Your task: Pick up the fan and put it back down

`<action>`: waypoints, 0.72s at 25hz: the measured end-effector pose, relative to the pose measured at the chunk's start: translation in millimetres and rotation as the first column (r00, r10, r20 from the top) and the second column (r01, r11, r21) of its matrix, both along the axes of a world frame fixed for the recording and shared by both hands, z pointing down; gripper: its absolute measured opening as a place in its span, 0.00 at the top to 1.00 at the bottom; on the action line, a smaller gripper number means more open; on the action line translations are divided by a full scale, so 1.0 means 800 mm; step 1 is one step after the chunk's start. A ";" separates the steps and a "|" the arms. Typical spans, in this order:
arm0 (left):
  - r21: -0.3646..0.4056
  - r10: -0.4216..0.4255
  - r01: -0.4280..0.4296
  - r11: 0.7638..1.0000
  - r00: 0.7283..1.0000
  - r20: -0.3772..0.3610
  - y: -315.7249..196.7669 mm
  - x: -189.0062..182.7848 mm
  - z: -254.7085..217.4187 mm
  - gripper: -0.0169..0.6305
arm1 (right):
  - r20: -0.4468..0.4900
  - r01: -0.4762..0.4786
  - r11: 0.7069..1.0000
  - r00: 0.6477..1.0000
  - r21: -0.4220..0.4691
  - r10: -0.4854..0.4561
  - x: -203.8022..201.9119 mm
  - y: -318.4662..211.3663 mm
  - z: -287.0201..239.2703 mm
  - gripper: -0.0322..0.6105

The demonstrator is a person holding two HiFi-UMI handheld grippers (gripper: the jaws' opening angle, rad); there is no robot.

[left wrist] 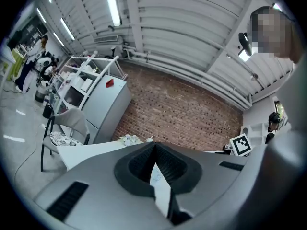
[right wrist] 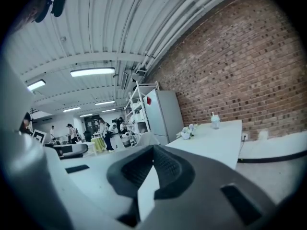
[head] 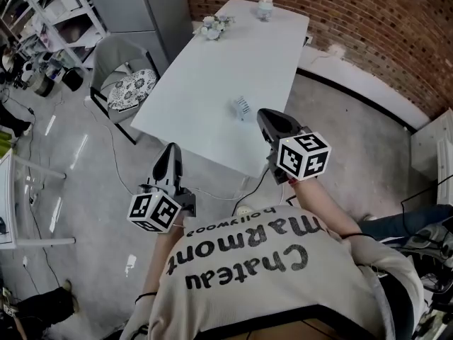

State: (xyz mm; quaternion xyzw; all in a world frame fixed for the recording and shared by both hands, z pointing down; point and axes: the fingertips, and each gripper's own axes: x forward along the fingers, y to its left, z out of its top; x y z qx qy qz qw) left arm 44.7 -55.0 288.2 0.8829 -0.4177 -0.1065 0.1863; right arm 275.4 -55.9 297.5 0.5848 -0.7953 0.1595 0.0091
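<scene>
A table (head: 233,62) runs from the person toward the wall (head: 368,27). A fan (head: 242,108) sits on its near end. At the far end stand a cup (head: 265,7) and, to its left, flowers (head: 211,26). A chair (head: 117,59) stands at the table's left side, with a cabinet (head: 152,6) and shelves (head: 53,9) behind it. The right gripper (head: 267,117) is just right of the fan, at the table's near edge. The left gripper (head: 171,151) is off the table, before its near left corner, over the floor (head: 92,176).
</scene>
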 end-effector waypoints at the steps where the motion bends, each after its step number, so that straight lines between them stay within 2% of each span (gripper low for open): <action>1: 0.002 -0.005 0.005 1.000 1.000 0.003 -0.007 0.004 -0.001 0.97 | 0.003 0.005 1.000 1.000 0.007 -0.005 0.005 -0.009 -0.002 0.95; 8: -0.034 -0.075 0.076 0.996 0.996 0.037 -0.040 0.025 0.040 0.97 | 0.030 0.044 0.999 0.999 -0.002 -0.044 0.042 -0.057 0.047 0.95; 13: -0.058 -0.141 0.139 0.989 0.989 -0.044 -0.054 0.026 0.060 0.97 | 0.036 0.071 0.996 0.997 -0.054 -0.069 0.058 -0.082 0.100 0.95; 18: -0.106 -0.186 0.182 0.978 0.982 -0.024 -0.061 0.022 0.087 0.97 | 0.014 0.078 0.995 0.997 -0.059 -0.077 0.063 -0.103 0.137 0.94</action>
